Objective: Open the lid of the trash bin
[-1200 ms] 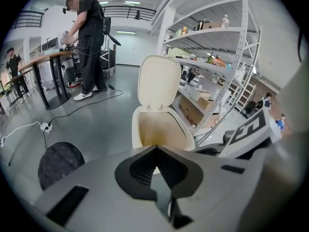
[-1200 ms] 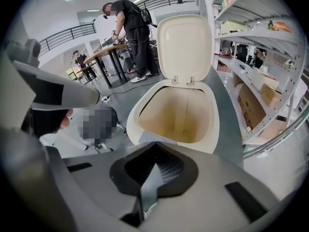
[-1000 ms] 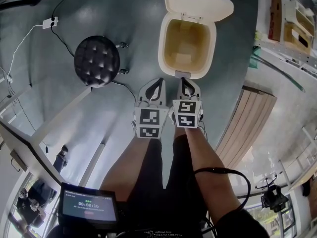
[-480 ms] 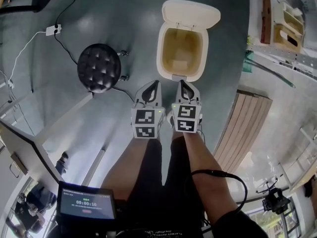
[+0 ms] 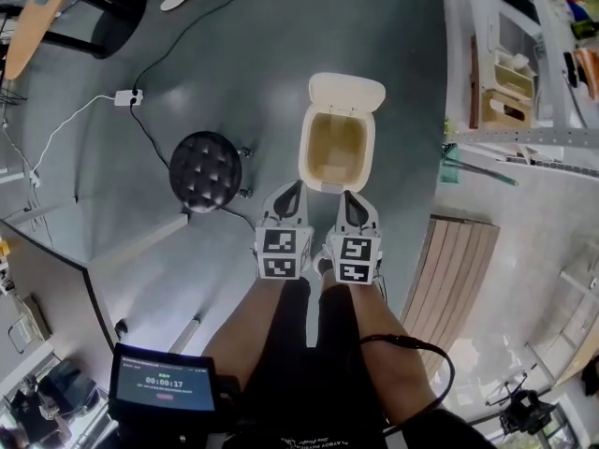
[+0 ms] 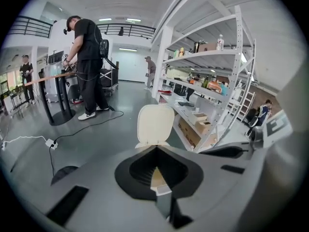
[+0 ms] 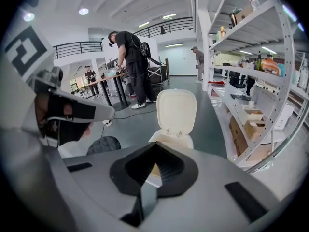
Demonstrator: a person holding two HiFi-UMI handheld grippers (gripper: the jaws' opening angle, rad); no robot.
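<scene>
Grey polished floor (image 5: 243, 54), shelving (image 5: 524, 54) along the right
Trash bin (image 5: 306, 152) mid-floor, lid (image 5: 346, 92) upright at its far edge, black stool (image 5: 206, 171) to its left; left gripper (image 5: 296, 185) and right gripper (image 5: 349, 195) clenched empty just near of it

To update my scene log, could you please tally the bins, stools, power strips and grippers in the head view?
trash bin: 1
black stool: 1
white power strip: 1
grippers: 2 (left gripper, right gripper)
Total: 5

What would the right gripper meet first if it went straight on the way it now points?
Most likely the open trash bin, at its near rim; the right gripper aims at it, though depth is unclear.
</scene>
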